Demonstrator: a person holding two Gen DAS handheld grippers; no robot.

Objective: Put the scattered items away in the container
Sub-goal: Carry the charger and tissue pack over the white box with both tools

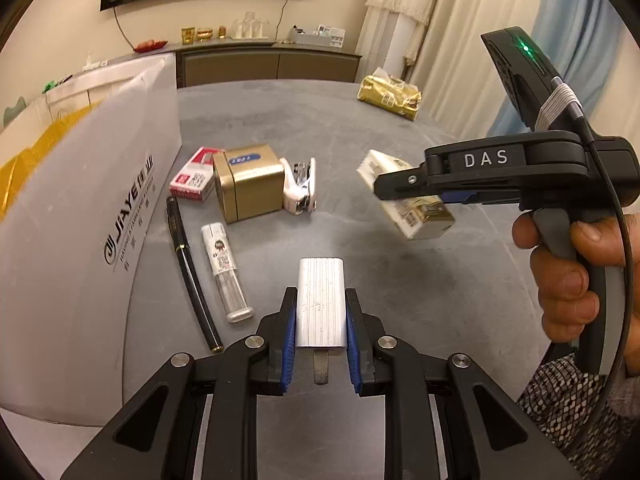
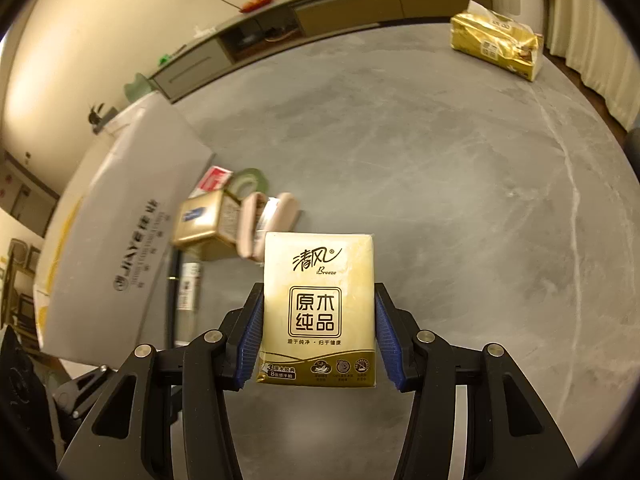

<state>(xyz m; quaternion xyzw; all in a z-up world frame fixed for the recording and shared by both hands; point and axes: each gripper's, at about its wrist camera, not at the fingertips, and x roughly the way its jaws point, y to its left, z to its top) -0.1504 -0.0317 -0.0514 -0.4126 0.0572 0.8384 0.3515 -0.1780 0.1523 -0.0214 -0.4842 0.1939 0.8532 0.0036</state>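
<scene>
So we've got both hands busy here: our left claw (image 1: 321, 320) is clamped on a ribbed silver case (image 1: 321, 304), blue pads pressed to both its long sides, held low over the grey tabletop (image 1: 400, 280). Our right claw (image 2: 319, 332) is squeezed around a small tissue pack (image 2: 318, 308) (gold and cream, label facing the camera), lifted clear of the tabletop. The big white container (image 1: 80, 240) sits off to the left, and just beside it lie a gold tin (image 1: 248, 182), a red-and-white box (image 1: 192, 180), a white stapler (image 1: 300, 186), a black pen (image 1: 192, 276) and a clear lead tube (image 1: 228, 272). A larger gold tissue bag (image 2: 496, 46) sits well apart at the far edge.
</scene>
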